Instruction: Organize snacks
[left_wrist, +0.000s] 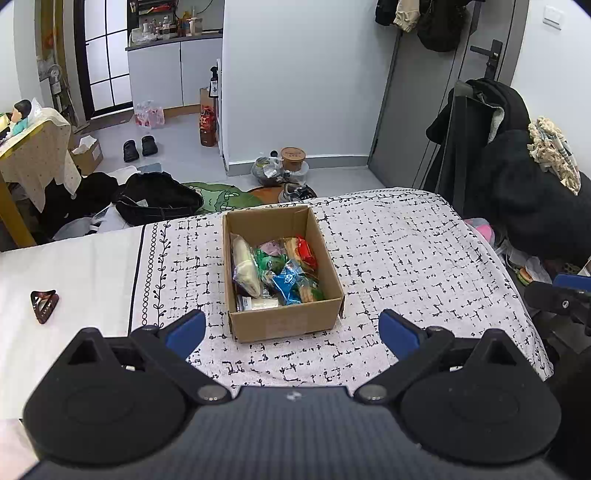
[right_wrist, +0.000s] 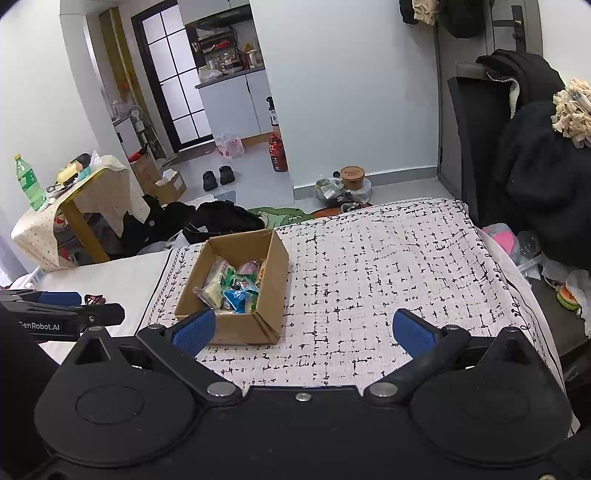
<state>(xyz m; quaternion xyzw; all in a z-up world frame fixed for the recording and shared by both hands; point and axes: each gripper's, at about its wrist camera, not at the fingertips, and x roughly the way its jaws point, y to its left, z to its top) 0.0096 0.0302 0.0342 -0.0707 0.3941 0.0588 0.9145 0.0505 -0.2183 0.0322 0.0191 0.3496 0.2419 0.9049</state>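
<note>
This is a lived-in home, a small bedroom opening onto a kitchen corner. A bed (left_wrist: 406, 251) with a patterned cover is filling the foreground, and dark clothes (left_wrist: 155, 199) are lying heaped on the floor beside it. Coats (left_wrist: 491, 122) are hanging over a chair by the grey door (left_wrist: 443, 110). A pair of black slippers (left_wrist: 140, 147) is sitting on the pale floor, near white kitchen cabinets (left_wrist: 173, 70) whose counter is carrying bottles. A side desk (right_wrist: 92, 192) draped in cloth is holding a green bottle (right_wrist: 29, 182).
</note>
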